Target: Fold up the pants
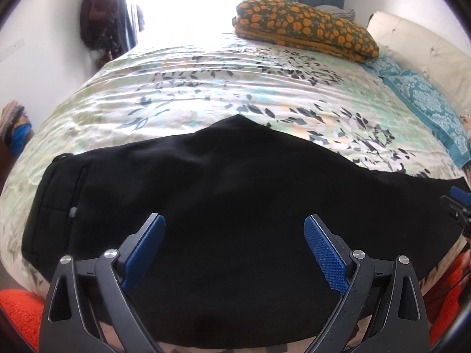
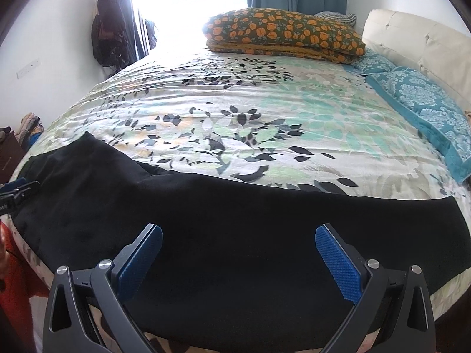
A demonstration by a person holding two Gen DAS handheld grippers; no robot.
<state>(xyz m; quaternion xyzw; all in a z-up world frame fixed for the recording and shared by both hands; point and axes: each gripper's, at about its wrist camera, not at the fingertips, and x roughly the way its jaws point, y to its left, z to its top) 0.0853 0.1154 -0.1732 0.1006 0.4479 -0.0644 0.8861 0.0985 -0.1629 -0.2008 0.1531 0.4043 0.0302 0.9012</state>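
1. Black pants lie flat along the near edge of the bed, waistband at my 9 o'clock, hem at 3, one leg apparently already over the other.
2. My left gripper and right gripper both hover spread wide, holding nothing.
3. Next, I judge, pinch both layers squarely at one end and carry it across, keeping edges aligned.
4. An orange-flowered quilt at 12 and teal pillows at 2 sit well apart; nothing obstructs.

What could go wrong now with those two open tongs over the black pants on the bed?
The black pants lie at the near edge of the bed, so a tug could slide them off. Both the left tongs and right tongs might also pinch the floral bedspread underneath.
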